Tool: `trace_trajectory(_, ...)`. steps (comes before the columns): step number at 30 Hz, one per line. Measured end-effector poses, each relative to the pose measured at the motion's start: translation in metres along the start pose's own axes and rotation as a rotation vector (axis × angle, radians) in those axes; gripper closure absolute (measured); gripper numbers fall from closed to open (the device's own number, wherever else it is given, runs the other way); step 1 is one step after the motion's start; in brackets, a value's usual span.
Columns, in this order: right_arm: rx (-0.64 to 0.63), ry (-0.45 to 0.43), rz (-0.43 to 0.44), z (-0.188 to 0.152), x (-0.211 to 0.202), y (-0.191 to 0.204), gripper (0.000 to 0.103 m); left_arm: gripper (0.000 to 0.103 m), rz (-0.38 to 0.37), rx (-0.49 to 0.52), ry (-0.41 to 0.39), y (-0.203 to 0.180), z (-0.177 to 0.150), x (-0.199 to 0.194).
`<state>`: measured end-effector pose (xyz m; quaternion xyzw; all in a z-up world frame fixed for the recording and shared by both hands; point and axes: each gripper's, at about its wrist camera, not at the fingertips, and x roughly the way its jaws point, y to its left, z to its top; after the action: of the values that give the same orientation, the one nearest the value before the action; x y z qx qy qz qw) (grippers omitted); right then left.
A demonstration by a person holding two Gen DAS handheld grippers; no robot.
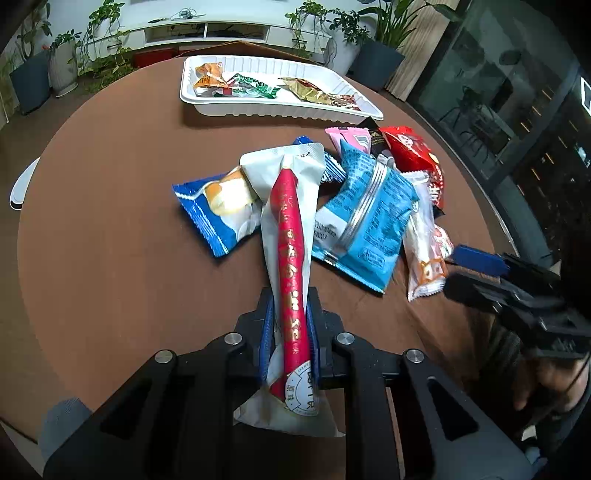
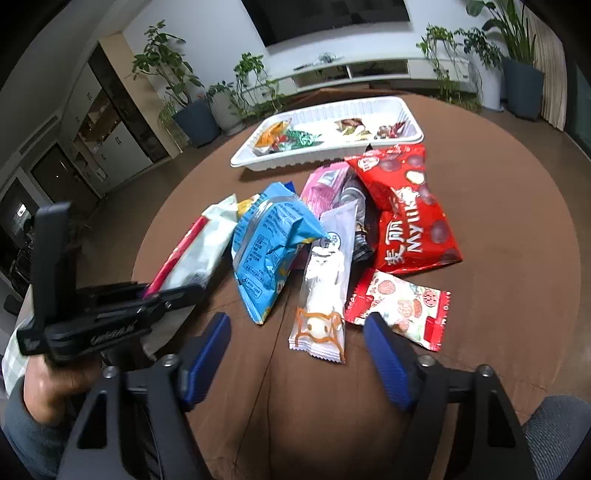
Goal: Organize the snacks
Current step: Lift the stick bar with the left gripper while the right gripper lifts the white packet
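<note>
left gripper (image 1: 290,325): clamped on white-red packet (image 1: 291,236), held over table (image 1: 110,221)
right gripper (image 2: 297,354): jaws wide apart, empty, low over pile
tray (image 1: 258,107): 1, about 4 snacks inside
loose pile: about 8 packets, near tray

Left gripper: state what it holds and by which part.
The left gripper is shut on the white packet with the red stripe, pinching it near its lower end. The right gripper is open, holding nothing.

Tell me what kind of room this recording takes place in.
Probably a home living room or lounge. A long white media console runs under a dark wall-mounted screen, potted plants line the wall, and snacks sit on a round brown table.
</note>
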<state>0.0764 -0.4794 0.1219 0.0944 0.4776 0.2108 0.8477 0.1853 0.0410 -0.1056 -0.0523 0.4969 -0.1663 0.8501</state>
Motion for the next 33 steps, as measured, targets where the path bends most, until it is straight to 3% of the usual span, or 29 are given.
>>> trace_trajectory(12,0.007,0.085,-0.049,0.013,0.029,-0.001,0.040,0.088,-0.034,-0.008,-0.002,-0.001,-0.014,-0.001)
trace_trajectory(20,0.023,0.101,-0.042,0.016,0.039,-0.006,0.070,0.088,-0.043,-0.022,-0.006,0.002,-0.014,-0.002)
trace_trajectory(33,0.028,0.085,0.001,0.008,0.028,-0.007,0.083,0.088,-0.057,-0.036,-0.018,0.004,-0.015,-0.003)
